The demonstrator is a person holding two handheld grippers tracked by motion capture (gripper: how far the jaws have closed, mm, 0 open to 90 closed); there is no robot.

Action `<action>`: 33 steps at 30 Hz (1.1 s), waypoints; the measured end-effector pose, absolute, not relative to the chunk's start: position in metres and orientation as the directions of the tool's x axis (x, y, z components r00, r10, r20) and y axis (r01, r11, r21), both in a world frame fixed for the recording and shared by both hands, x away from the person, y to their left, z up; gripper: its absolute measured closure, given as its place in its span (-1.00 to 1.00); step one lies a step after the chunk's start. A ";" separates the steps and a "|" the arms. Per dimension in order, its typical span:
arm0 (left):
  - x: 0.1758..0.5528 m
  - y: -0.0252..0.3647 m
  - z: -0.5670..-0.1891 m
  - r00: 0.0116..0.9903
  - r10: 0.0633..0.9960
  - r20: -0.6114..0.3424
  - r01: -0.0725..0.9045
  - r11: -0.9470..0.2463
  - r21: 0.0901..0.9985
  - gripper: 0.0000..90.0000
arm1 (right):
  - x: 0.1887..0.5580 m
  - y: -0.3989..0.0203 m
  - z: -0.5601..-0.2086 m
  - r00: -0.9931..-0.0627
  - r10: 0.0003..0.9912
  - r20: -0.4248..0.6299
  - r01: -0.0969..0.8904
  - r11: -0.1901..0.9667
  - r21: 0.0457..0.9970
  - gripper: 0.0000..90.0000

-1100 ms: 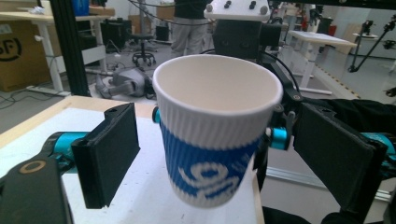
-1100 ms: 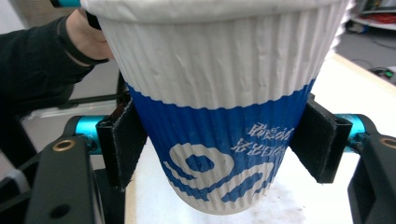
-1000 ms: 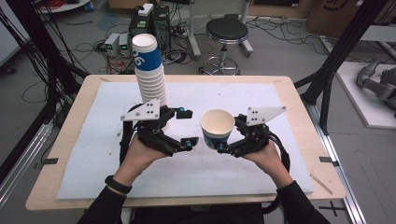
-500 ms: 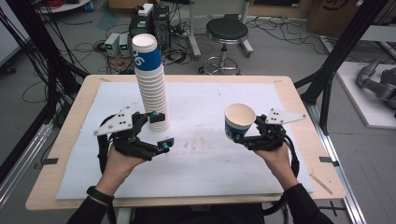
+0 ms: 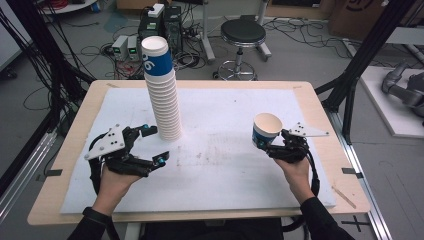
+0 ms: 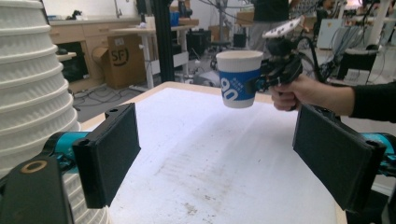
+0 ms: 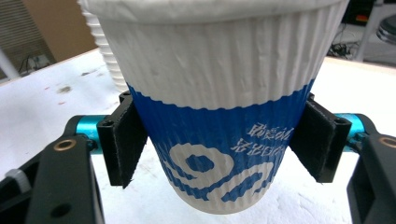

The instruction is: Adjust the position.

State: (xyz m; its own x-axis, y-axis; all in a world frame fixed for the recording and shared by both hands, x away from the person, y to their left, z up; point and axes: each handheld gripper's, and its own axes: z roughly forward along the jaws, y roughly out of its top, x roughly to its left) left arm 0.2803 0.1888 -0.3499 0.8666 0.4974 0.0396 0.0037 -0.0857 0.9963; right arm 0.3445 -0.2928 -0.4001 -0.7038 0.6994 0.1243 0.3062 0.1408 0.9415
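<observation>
High view: right gripper (image 5: 270, 143) clamps cup (image 5: 266, 131), now carried rightward off stack (image 5: 161, 90); left gripper (image 5: 154, 145) open, empty, withdrawn; separation done.

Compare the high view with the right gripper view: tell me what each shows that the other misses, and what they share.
High view alone: the left gripper, jaws open and empty beside the cup stack, plus a stool on the floor. Right gripper view alone: the blue print on the held cup, close up. Both: the right gripper clamped on that cup above the white table cover.
</observation>
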 end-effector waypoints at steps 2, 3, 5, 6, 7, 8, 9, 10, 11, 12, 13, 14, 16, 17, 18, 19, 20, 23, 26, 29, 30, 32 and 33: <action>0.280 0.190 -0.352 0.864 0.503 0.036 0.005 -0.081 0.997 -0.68 | 0.349 -0.293 -0.404 -0.693 0.709 0.130 0.323 0.144 0.935 -0.42; 0.279 0.191 -0.352 0.862 0.505 0.038 0.002 -0.079 0.997 -0.68 | 0.350 -0.292 -0.405 -0.684 0.717 0.132 0.331 0.143 0.933 -0.42; 0.278 0.191 -0.352 0.864 0.501 0.045 -0.006 -0.079 0.997 -0.68 | 0.354 -0.291 -0.409 -0.672 0.729 0.133 0.343 0.147 0.928 -0.42; 0.277 0.190 -0.352 0.863 0.503 0.051 -0.013 -0.078 0.997 -0.68 | 0.357 -0.291 -0.412 -0.664 0.737 0.130 0.350 0.152 0.924 -0.42; 0.276 0.190 -0.352 0.862 0.503 0.057 -0.020 -0.080 0.997 -0.68 | 0.359 -0.290 -0.414 -0.657 0.742 0.135 0.363 0.154 0.919 -0.42; 0.276 0.190 -0.352 0.862 0.503 0.057 -0.020 -0.078 0.997 -0.68 | 0.361 -0.290 -0.416 -0.653 0.744 0.141 0.371 0.153 0.916 -0.42; 0.276 0.190 -0.352 0.863 0.502 0.058 -0.020 -0.081 0.997 -0.68 | 0.362 -0.289 -0.418 -0.645 0.751 0.143 0.378 0.151 0.914 -0.42; 0.276 0.190 -0.352 0.863 0.502 0.059 -0.021 -0.080 0.997 -0.68 | 0.364 -0.289 -0.419 -0.639 0.756 0.143 0.382 0.151 0.912 -0.42; 0.276 0.190 -0.353 0.864 0.501 0.058 -0.020 -0.080 0.997 -0.68 | 0.365 -0.289 -0.421 -0.631 0.764 0.136 0.384 0.155 0.910 -0.42; 0.276 0.190 -0.353 0.866 0.497 0.057 -0.020 -0.081 0.997 -0.68 | 0.367 -0.289 -0.423 -0.627 0.768 0.133 0.389 0.160 0.907 -0.42; 0.276 0.190 -0.353 0.865 0.499 0.058 -0.020 -0.080 0.997 -0.68 | 0.369 -0.289 -0.426 -0.616 0.775 0.141 0.411 0.163 0.897 -0.42; 0.276 0.190 -0.354 0.865 0.499 0.059 -0.021 -0.081 0.996 -0.68 | 0.371 -0.289 -0.427 -0.609 0.780 0.140 0.419 0.167 0.892 -0.42; 0.276 0.189 -0.354 0.867 0.496 0.058 -0.020 -0.082 0.996 -0.68 | 0.373 -0.289 -0.430 -0.601 0.785 0.147 0.433 0.166 0.886 -0.42; 0.275 0.189 -0.354 0.866 0.497 0.057 -0.020 -0.079 0.997 -0.68 | 0.375 -0.290 -0.431 -0.597 0.786 0.158 0.445 0.160 0.881 -0.42; 0.275 0.189 -0.354 0.866 0.496 0.056 -0.021 -0.077 0.997 -0.68 | 0.375 -0.290 -0.432 -0.591 0.792 0.152 0.447 0.164 0.879 -0.42; 0.276 0.189 -0.354 0.867 0.494 0.058 -0.020 -0.081 0.997 -0.68 | 0.376 -0.291 -0.433 -0.587 0.795 0.150 0.450 0.166 0.878 -0.42; 0.276 0.188 -0.354 0.866 0.496 0.058 -0.020 -0.081 0.996 -0.68 | 0.377 -0.291 -0.434 -0.585 0.797 0.149 0.452 0.167 0.876 -0.42; 0.276 0.188 -0.355 0.868 0.493 0.055 -0.018 -0.079 0.997 -0.68 | 0.380 -0.292 -0.436 -0.571 0.806 0.154 0.468 0.165 0.868 -0.42; 0.276 0.187 -0.355 0.870 0.489 0.059 -0.021 -0.083 0.996 -0.68 | 0.382 -0.293 -0.438 -0.559 0.813 0.160 0.483 0.163 0.861 -0.42; 0.275 0.186 -0.355 0.872 0.485 0.063 -0.027 -0.083 0.996 -0.68 | 0.383 -0.292 -0.440 -0.562 0.814 0.149 0.485 0.177 0.857 -0.42; 0.275 0.185 -0.355 0.873 0.484 0.063 -0.026 -0.084 0.996 -0.68 | 0.383 -0.291 -0.440 -0.564 0.813 0.148 0.486 0.181 0.855 -0.42; 0.275 0.185 -0.355 0.873 0.483 0.065 -0.028 -0.083 0.996 -0.68 | 0.383 -0.291 -0.440 -0.563 0.814 0.144 0.485 0.184 0.855 -0.42; 0.275 0.185 -0.355 0.875 0.481 0.064 -0.025 -0.087 0.996 -0.68 | 0.383 -0.291 -0.440 -0.563 0.814 0.144 0.485 0.184 0.855 -0.42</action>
State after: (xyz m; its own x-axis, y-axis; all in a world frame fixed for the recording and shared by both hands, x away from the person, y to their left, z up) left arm 0.2752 0.1846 -0.3551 0.8745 0.4807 0.0645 -0.0255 -0.0872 0.9959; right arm 0.3832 -0.2909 -0.4403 -0.5629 0.8139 0.1437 0.4846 0.1842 0.8551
